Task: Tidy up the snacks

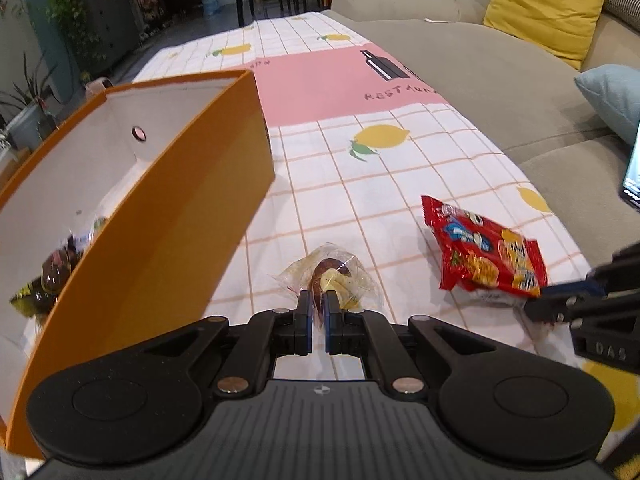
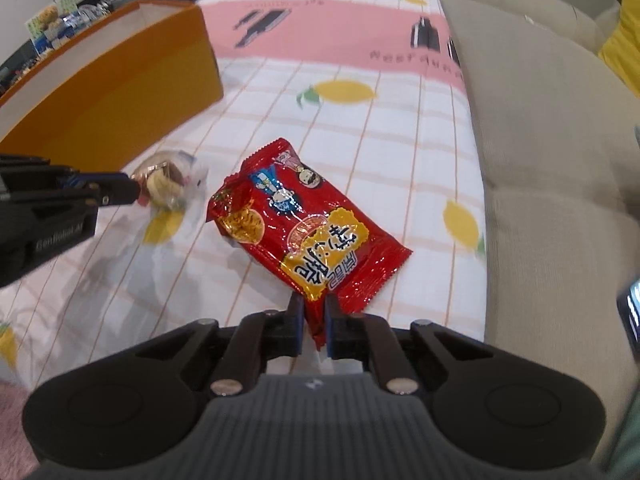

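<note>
With the left gripper (image 1: 318, 306) clamped on the clear-wrapped pastry (image 1: 332, 276) and the right gripper (image 2: 313, 314) pinching the red snack packet (image 2: 304, 220) by its near edge, both should be carried left, apparently clear of the cloth, over the orange box (image 1: 168, 208) before release

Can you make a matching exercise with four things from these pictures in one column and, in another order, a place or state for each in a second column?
Column 1
1. red snack packet
2. clear-wrapped pastry
3. orange box
4. yellow cushion

Column 2
A. on the sofa
B. gripped at its near edge by the right tool
C. on the tablecloth, already holding some snacks
D. pinched by the left tool

Pairs: 1-B, 2-D, 3-C, 4-A
</note>
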`<control>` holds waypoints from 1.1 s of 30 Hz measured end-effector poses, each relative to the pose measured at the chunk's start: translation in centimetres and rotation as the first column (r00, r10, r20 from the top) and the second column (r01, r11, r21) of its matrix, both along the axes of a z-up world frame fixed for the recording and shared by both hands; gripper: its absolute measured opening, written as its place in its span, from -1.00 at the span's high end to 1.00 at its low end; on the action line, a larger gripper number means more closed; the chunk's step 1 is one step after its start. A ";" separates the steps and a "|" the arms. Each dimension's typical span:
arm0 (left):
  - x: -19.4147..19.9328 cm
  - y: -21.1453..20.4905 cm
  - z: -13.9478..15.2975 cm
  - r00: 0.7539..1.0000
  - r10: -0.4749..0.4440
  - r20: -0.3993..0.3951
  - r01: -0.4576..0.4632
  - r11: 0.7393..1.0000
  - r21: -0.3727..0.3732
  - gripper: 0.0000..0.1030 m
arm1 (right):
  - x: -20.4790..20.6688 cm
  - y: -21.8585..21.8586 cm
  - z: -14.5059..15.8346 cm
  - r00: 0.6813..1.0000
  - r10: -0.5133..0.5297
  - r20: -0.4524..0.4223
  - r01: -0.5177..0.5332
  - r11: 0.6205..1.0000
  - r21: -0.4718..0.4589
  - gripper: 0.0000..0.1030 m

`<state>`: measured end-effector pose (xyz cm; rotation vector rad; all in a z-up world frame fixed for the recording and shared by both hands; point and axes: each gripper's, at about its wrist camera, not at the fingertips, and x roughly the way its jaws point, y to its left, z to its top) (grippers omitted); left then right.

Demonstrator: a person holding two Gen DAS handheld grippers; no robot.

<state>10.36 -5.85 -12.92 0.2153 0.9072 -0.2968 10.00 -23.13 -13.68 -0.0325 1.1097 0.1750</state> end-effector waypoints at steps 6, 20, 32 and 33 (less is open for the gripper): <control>-1.3 0.5 0.3 0.997 -0.053 -0.061 0.049 0.997 -0.067 0.89 | -1.7 0.1 0.2 0.995 -0.049 -0.086 0.055 0.996 0.069 0.77; -3.3 1.6 2.1 0.973 -0.231 0.028 0.232 0.969 -0.087 -0.20 | -2.9 0.1 3.0 0.993 0.034 0.109 -0.049 0.989 0.139 -0.21; -2.3 -1.9 -0.2 0.799 -0.601 0.007 0.592 0.789 0.164 -0.43 | -1.9 3.3 0.1 0.874 0.439 0.207 -0.404 0.895 -0.192 -0.78; -2.2 -2.2 -0.5 0.783 -0.622 -0.006 0.613 0.769 0.179 -0.44 | -1.5 3.1 -0.3 0.870 0.451 0.198 -0.416 0.888 -0.195 -0.78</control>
